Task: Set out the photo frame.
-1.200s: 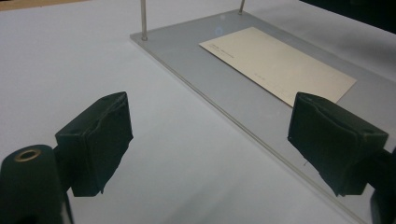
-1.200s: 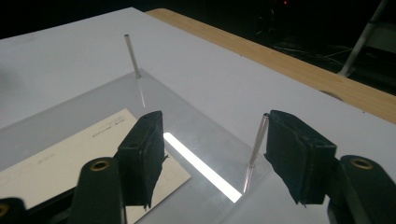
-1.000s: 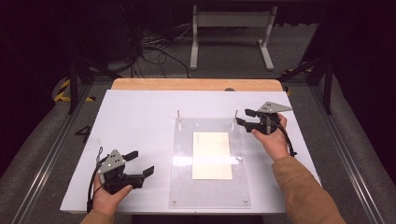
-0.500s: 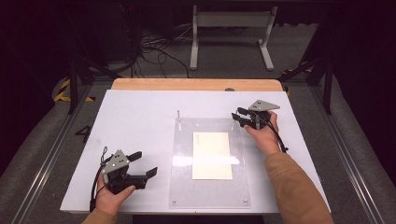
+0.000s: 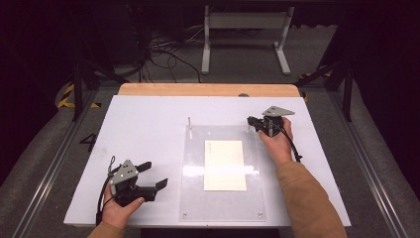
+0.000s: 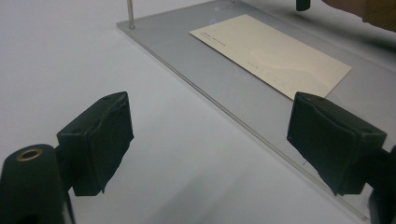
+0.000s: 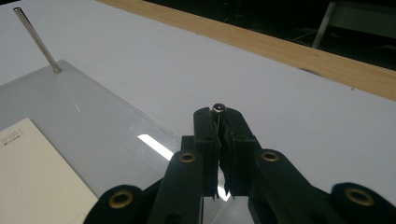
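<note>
A clear acrylic plate [image 5: 223,208] lies on the white table with a cream card [image 5: 225,164] on its middle. Thin metal pins stand upright at its two far corners. My right gripper [image 5: 251,120] is at the far right corner, shut on the right pin [image 7: 218,107], whose tip pokes out between the jaws of the right gripper [image 7: 218,116]. The left pin [image 5: 189,123] stands free. My left gripper [image 5: 154,174] is open near the table's front left, just off the plate's left edge, with nothing between its jaws in the left gripper view [image 6: 210,140].
The white table top [image 5: 148,124] ends in a wooden strip [image 5: 208,89] at the far side. Beyond it are cables and a metal stand [image 5: 245,29] on the dark floor. Rails run along both sides of the table.
My right gripper has moved left to the plate's far right pin and shut on it. The left gripper has drifted slightly right, still open.
</note>
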### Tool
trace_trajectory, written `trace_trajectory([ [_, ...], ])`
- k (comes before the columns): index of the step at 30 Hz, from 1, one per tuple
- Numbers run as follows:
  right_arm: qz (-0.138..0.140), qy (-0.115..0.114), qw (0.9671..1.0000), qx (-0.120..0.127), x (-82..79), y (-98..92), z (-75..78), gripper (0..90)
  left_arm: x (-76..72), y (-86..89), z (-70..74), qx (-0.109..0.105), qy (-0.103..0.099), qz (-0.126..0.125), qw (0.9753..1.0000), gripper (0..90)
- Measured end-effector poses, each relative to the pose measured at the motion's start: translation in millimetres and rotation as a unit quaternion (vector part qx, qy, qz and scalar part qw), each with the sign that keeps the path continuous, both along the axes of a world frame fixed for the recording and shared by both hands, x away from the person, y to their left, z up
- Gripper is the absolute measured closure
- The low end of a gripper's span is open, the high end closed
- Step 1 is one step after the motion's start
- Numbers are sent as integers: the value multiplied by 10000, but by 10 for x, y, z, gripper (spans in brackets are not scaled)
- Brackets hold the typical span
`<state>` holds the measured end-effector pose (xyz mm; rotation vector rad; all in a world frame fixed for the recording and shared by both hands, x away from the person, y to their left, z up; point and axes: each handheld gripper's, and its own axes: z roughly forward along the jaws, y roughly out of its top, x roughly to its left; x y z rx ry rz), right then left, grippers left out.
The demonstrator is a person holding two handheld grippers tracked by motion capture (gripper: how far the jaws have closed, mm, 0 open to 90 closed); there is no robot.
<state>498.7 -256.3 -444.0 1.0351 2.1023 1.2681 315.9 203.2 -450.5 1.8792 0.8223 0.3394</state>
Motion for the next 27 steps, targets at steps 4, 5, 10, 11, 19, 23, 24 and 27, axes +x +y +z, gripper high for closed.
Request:
trace_trajectory([
  [4, -11, -8, 10000, 9, 1, -2, -6, 853, -7, -8, 1, 21, 0, -37, 10000, 142],
  [5, -16, -5, 10000, 15, 1, -2, -7, 853, -10, -15, -2, -4, 13, -43, 10000, 142],
  [10, -19, 6, 9999, 122, 11, -15, -22, 854, -9, -25, -8, 35, 0, -70, 10000, 143],
  [11, -18, 10, 9999, 146, 13, -20, -26, 854, -9, -26, -8, 37, -2, -73, 10000, 143],
  [19, -128, 117, 9993, 317, 41, -22, -36, 856, -5, -56, -19, 67, 19, -119, 9999, 144],
  [23, -168, 259, 9987, 411, 85, -26, -28, 856, -2, -66, -16, 61, 13, -119, 9999, 144],
  [24, -188, 279, 9985, 429, 94, -26, -28, 856, 1, -65, -16, 55, 13, -124, 9999, 144],
  [27, -210, 368, 9975, 563, 122, -38, -34, 855, 6, -66, -18, 54, 16, -114, 9999, 144],
])
